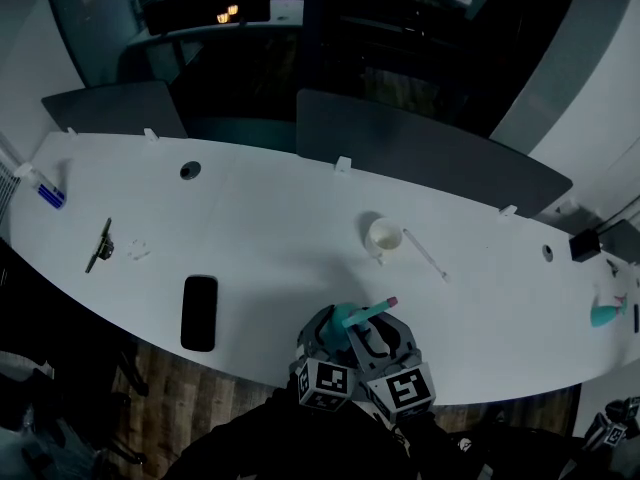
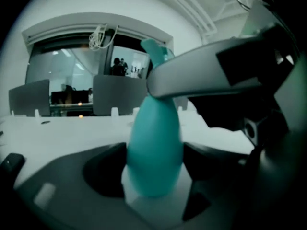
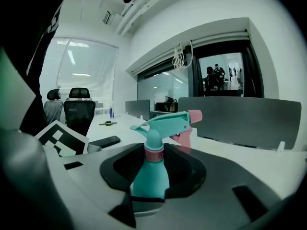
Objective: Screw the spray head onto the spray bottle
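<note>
Left gripper (image 2: 154,178) clamps blurred spray bottle (image 2: 154,143); right gripper (image 3: 151,174) clamps neck; body hidden in head view.

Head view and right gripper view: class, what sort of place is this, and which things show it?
Probably an open-plan office: a long white desk with grey divider screens, black office chairs beside it, and glass-walled rooms behind.

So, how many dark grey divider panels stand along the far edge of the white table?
2. One divider panel stands behind the left end of the table; the other, longer, runs from the middle toward the right. Another beyond the right picture edge may be hidden.
</note>
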Available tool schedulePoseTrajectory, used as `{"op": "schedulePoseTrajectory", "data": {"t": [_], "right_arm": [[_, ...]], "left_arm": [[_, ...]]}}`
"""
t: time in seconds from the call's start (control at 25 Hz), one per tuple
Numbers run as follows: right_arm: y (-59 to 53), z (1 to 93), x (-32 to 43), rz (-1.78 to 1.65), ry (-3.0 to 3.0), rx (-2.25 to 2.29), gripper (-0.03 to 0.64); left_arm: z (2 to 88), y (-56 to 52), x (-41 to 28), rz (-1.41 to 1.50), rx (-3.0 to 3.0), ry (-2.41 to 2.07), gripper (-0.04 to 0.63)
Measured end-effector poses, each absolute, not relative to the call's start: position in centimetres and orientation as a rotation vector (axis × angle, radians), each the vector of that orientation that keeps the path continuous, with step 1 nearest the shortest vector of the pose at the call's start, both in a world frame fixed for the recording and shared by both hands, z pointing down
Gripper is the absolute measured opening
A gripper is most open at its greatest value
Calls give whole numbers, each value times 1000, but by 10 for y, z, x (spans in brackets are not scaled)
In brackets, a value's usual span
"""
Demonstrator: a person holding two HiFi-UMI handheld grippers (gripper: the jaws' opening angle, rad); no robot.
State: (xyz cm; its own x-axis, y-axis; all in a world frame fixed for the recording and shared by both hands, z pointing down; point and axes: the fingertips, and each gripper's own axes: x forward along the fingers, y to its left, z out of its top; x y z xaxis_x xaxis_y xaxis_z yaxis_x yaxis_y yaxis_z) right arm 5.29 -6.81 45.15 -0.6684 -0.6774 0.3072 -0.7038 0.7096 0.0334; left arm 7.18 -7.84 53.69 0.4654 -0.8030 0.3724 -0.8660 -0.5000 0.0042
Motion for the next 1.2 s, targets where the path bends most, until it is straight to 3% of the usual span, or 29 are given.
{"op": "schedulePoseTrajectory", "data": {"t": [0.24,0.36,0.48,0.8,1.08,1.12,1.2], "right_arm": [[-67,453,50,155,-2651,983,137],[-69,454,51,145,-2648,957,137],[-71,452,54,143,-2608,987,137],[-65,451,48,125,-2645,1033,137],[-64,452,48,135,-2668,992,137],[-64,452,48,143,-2672,990,137],[-65,453,48,156,-2669,993,137]], "left_arm": [[541,-70,71,581,2793,-951,407],[539,-69,78,622,2877,-657,356],[536,-71,78,610,2871,-742,353],[531,-74,65,452,2461,-1558,353],[540,-65,64,616,2796,-1084,405],[543,-63,65,653,2829,-967,403],[545,-62,66,670,2857,-850,339]]}}
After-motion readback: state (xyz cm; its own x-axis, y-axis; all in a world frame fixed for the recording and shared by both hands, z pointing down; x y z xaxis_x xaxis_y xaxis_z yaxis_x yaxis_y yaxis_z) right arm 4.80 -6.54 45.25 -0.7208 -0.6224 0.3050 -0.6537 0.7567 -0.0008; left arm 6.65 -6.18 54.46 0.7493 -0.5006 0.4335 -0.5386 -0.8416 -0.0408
